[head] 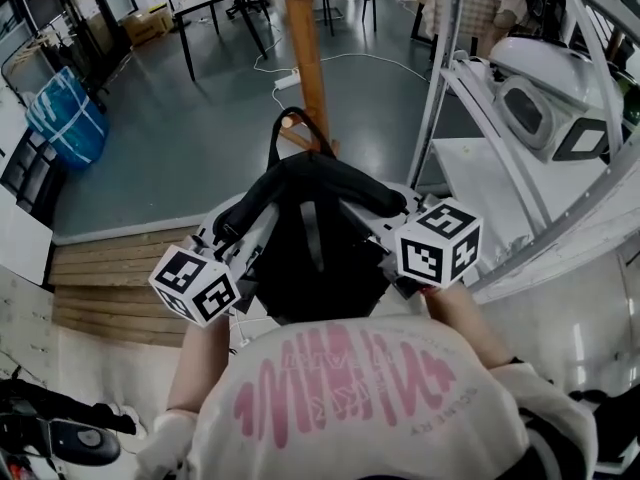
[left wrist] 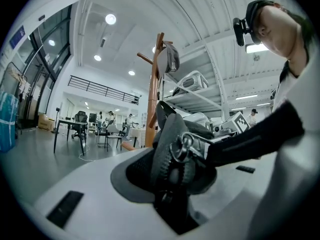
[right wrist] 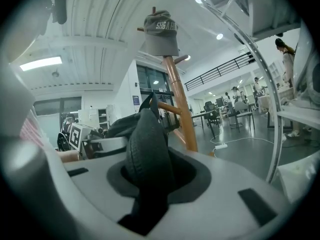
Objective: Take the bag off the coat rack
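A grey-floored workshop with desks and chairs lies behind. The black bag (head: 315, 238) hangs close to the wooden coat rack (head: 308, 48), which rises at twelve o'clock from it. Its top loop (head: 278, 140) seems hooked over a peg (head: 290, 121). The left gripper (head: 240, 230), at eight o'clock, and the right gripper (head: 388, 208), at three o'clock, each clench a padded part of the bag. The lifting-off step looks to be in hand. Next, both should rise together until the loop clears the peg tip, then draw back toward six.

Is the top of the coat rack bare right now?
No, a grey cap sits on the top of the coat rack in the right gripper view.
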Action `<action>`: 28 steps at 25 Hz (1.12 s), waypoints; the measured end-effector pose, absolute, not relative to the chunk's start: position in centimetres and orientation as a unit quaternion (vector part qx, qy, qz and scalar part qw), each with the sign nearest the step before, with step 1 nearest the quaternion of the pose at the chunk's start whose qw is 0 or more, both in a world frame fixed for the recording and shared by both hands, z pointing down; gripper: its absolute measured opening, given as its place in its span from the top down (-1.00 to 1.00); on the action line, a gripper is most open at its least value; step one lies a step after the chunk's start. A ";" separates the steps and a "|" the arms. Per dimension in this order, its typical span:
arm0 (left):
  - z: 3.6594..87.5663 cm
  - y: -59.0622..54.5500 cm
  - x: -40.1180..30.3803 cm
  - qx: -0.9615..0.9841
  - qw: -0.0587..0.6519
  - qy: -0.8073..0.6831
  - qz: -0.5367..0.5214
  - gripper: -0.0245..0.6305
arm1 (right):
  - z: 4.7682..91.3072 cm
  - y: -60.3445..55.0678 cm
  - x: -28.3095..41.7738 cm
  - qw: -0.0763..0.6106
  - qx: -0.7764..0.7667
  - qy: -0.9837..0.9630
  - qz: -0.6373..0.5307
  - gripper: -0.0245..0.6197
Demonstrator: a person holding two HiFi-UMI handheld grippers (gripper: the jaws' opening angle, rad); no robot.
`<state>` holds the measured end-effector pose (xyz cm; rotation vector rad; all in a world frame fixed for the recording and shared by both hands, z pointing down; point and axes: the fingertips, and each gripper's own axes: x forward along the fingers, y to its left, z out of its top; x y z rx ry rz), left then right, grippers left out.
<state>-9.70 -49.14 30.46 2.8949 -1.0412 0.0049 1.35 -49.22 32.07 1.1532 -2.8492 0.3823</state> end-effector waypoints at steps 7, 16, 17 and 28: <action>30.3 -48.1 -10.1 0.942 0.031 -0.335 -0.007 0.59 | 31.7 -48.0 1.0 0.032 0.380 -0.917 0.118 0.62; 29.4 -46.3 -11.0 0.942 0.016 -0.335 -0.015 0.59 | 30.8 -46.2 0.1 0.032 0.381 -0.918 0.109 0.62; 29.4 -46.0 -11.3 0.941 0.017 -0.337 -0.016 0.59 | 30.8 -45.9 -0.2 0.033 0.379 -0.918 0.109 0.62; 31.1 -41.1 -12.3 0.938 0.032 -0.344 -0.007 0.59 | 32.7 -41.2 -1.3 0.038 0.375 -0.918 0.124 0.62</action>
